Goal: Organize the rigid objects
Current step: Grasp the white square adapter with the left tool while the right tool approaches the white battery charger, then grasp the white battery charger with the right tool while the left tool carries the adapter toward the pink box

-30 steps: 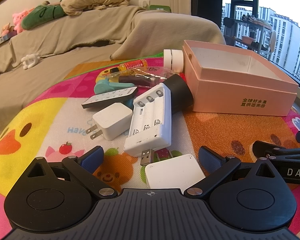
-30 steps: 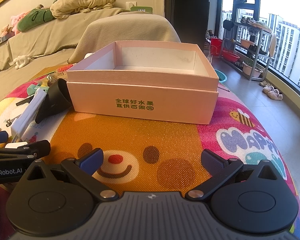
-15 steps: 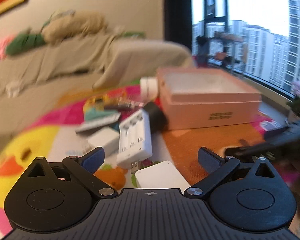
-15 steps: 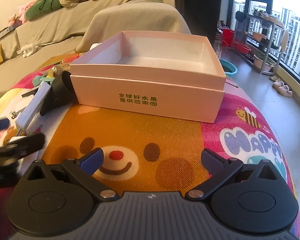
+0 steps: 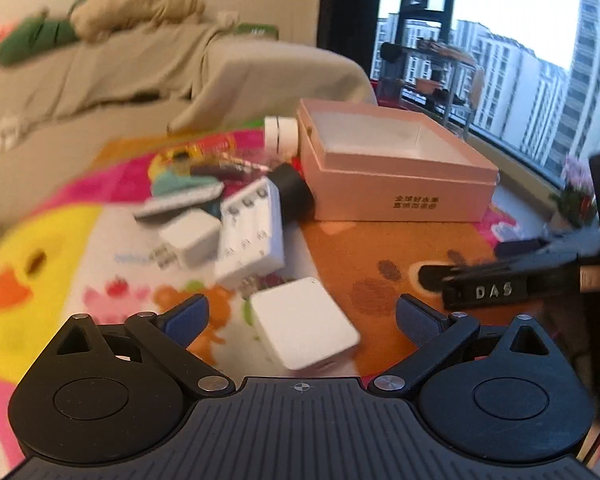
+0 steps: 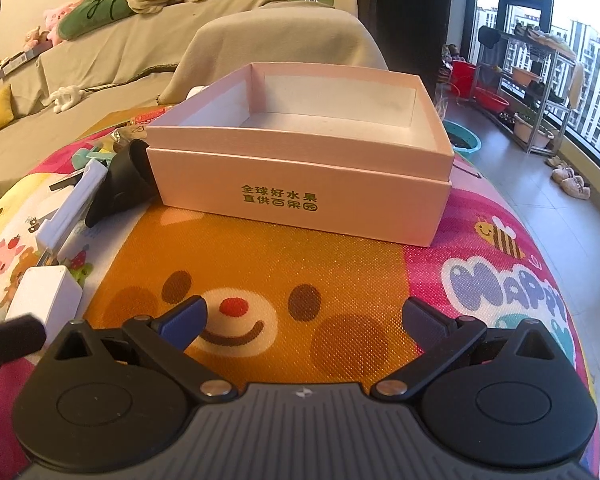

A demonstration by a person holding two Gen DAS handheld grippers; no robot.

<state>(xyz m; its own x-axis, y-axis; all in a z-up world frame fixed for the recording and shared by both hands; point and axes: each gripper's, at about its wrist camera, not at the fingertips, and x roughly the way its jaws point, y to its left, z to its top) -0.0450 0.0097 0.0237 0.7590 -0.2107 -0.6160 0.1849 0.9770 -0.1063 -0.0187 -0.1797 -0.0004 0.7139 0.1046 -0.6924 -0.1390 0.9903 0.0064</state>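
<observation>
Left gripper [image 5: 302, 314] spread above white block [image 5: 304, 328]

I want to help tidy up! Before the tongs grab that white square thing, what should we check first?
1. Left tongs open: ok.
2. White square block lies between the left tongs' tips: ok.
3. Pink box open and holding nothing: ok.
4. Right tongs open and holding nothing: ok.
5. Orange part of the mat before the box is bare: ok.
6. Block free of the battery charger: cannot tell, picture blurred.
</observation>
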